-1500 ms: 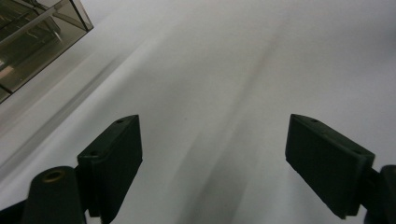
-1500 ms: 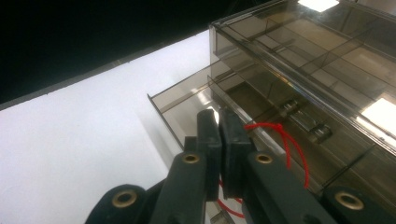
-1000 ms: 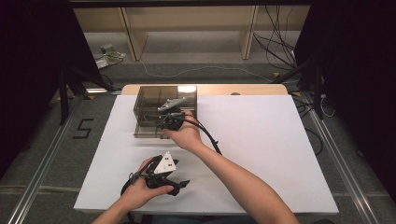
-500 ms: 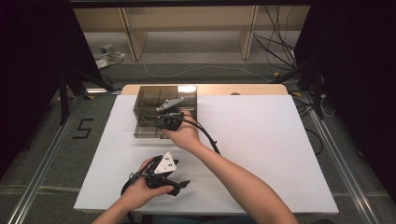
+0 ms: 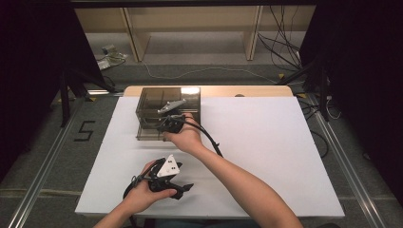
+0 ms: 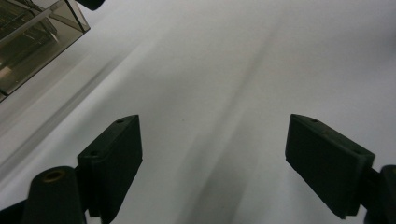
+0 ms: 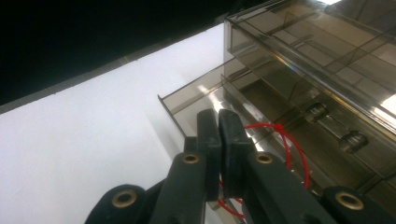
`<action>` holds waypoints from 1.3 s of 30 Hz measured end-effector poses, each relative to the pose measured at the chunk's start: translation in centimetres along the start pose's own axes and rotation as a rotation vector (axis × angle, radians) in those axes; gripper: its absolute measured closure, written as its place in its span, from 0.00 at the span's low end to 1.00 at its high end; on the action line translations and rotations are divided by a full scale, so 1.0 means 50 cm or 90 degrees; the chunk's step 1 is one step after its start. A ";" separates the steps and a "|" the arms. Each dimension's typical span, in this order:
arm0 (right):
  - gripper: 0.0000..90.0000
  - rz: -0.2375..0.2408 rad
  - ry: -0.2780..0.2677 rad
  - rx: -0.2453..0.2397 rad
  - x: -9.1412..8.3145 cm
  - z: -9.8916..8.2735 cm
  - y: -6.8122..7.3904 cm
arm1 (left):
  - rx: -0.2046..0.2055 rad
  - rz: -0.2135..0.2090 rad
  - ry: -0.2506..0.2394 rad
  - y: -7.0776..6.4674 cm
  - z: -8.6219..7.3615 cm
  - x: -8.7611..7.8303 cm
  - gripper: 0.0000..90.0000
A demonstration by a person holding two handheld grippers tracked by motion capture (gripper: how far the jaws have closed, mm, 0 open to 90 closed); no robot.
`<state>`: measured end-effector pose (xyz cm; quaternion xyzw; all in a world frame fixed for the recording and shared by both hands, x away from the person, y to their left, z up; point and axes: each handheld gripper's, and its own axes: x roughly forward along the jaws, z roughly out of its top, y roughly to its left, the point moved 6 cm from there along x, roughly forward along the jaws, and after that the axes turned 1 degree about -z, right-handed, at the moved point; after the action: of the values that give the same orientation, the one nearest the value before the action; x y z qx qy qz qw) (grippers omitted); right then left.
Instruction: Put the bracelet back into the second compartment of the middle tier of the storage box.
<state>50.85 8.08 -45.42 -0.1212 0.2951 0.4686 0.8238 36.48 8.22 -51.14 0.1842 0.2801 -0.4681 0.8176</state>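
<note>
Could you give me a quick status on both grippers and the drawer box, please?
Right gripper shut at the open drawer of the smoky box, red loop beside its jaws. Left gripper open over bare table. Nothing obstructing.

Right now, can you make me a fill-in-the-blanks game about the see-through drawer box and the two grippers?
1. The right gripper has its jaws ____ on a loop of red string.
2. The left gripper has its jaws ____, over the white table.
3. The smoky see-through drawer box has one drawer pulled partly ____.
4. In the high view, the box stands at the ____ edge of the table.

Missing words: shut; open; out; far
</note>
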 end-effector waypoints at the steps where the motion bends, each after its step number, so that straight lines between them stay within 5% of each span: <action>1: 0.98 0.001 0.002 0.002 0.000 0.000 0.001 | 0.000 0.000 0.000 0.000 0.000 0.000 0.21; 39: 0.98 0.021 0.038 0.028 0.020 -0.022 -0.015 | -0.003 0.002 -0.005 0.000 0.001 -0.001 0.21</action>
<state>51.46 7.86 -46.98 -0.1118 0.3316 0.4717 0.8093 36.50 8.22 -51.07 0.1807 0.2777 -0.4666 0.8201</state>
